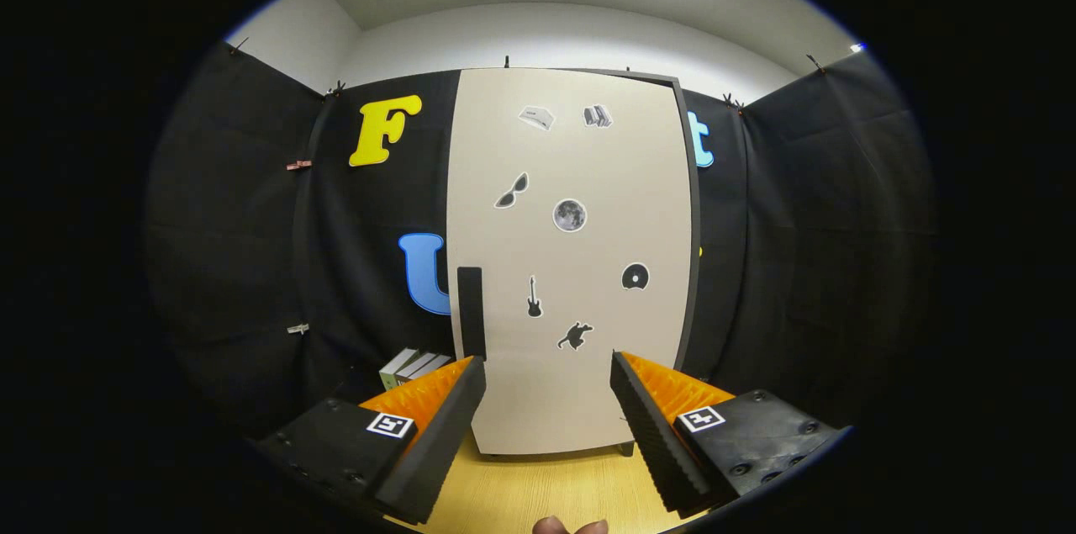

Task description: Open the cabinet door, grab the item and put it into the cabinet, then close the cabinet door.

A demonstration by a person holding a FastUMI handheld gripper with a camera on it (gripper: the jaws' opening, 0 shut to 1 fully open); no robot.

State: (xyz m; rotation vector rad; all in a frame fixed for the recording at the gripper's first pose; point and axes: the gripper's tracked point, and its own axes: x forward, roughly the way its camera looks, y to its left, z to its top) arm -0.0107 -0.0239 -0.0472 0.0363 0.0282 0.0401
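Note:
A tall beige cabinet [572,265] stands upright on the wooden table just beyond my fingers, its door shut and dotted with small stickers. A black vertical handle [471,311] sits on the door's left edge, right above my left fingertip [458,399]. My gripper [548,374] is open, its orange-and-black fingers spread wide with nothing between them, pointing at the lower part of the door. Left of the cabinet, behind my left finger, lies a stack of books [412,367], partly hidden.
The light wooden tabletop [538,492] runs from under my fingers to the cabinet's foot. Black cloth walls close the booth on the left, back and right. The tips of a person's fingers [570,526] show below, between my fingers.

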